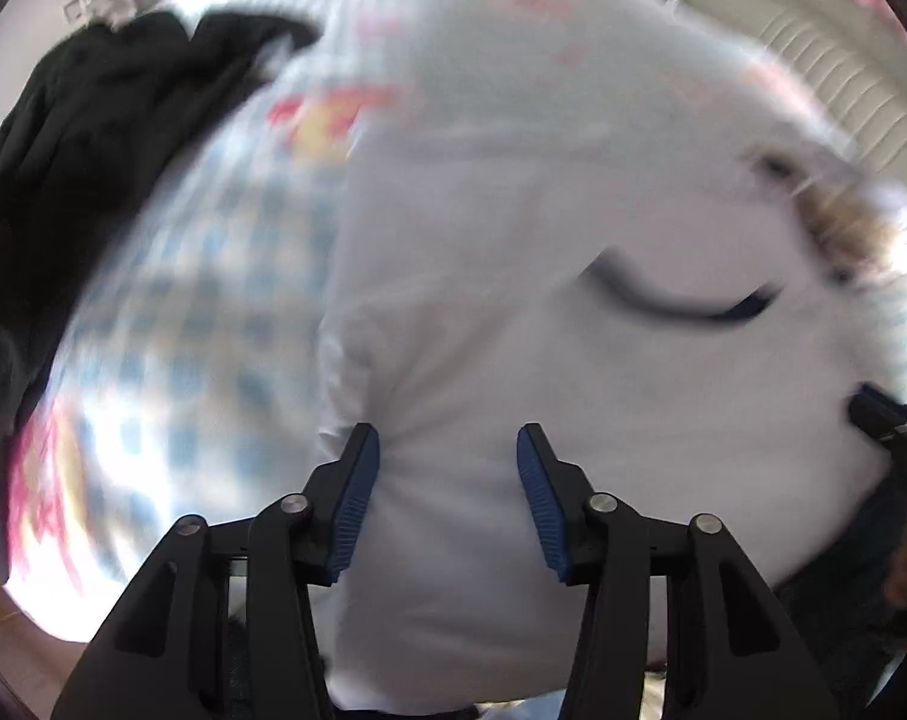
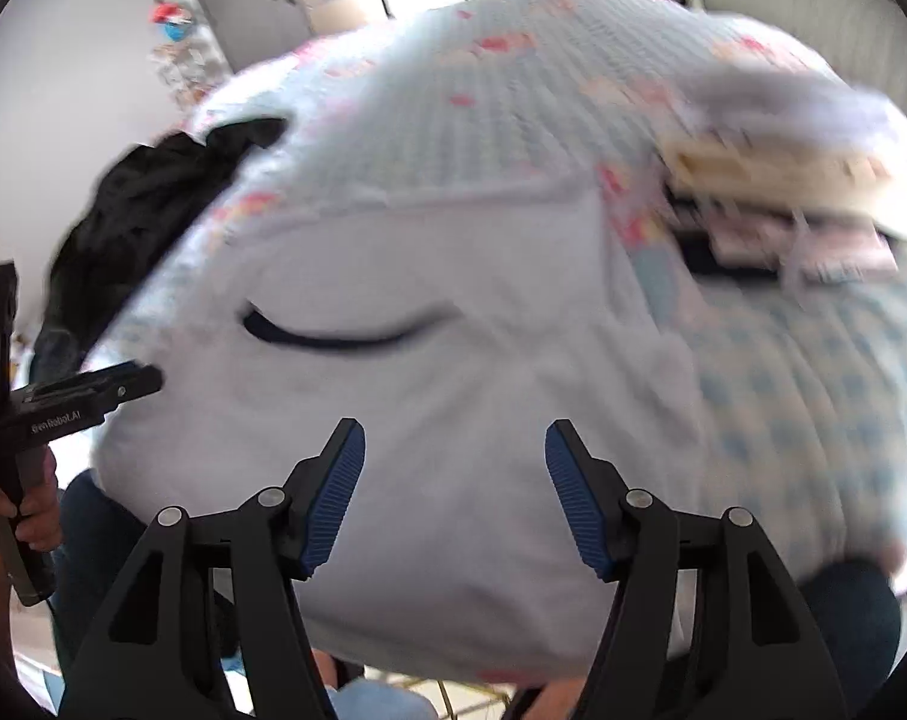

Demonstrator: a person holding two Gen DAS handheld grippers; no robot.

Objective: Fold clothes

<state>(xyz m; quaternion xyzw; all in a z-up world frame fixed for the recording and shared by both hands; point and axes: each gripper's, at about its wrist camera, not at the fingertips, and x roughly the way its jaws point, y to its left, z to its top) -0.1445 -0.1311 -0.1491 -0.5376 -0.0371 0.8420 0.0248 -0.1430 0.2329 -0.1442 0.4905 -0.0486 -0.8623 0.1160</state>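
Left wrist view: the left tongs (image 1: 447, 480) gape open over a white shirt (image 1: 513, 312) filling mid-frame on the checked bed (image 1: 213, 300); its dark collar curves across centre-right.

Right wrist view: the right tongs (image 2: 453, 483) are open too; only here, a stack of folded clothes (image 2: 783, 180) sits upper right.

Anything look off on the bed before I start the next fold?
One thing: the black garment lies crumpled in a heap at the bed's far left edge, unfolded. The white shirt is spread fairly flat on the checked bedspread, and both hand-held grippers, left and right, are open above it. Motion blur hides finer detail.
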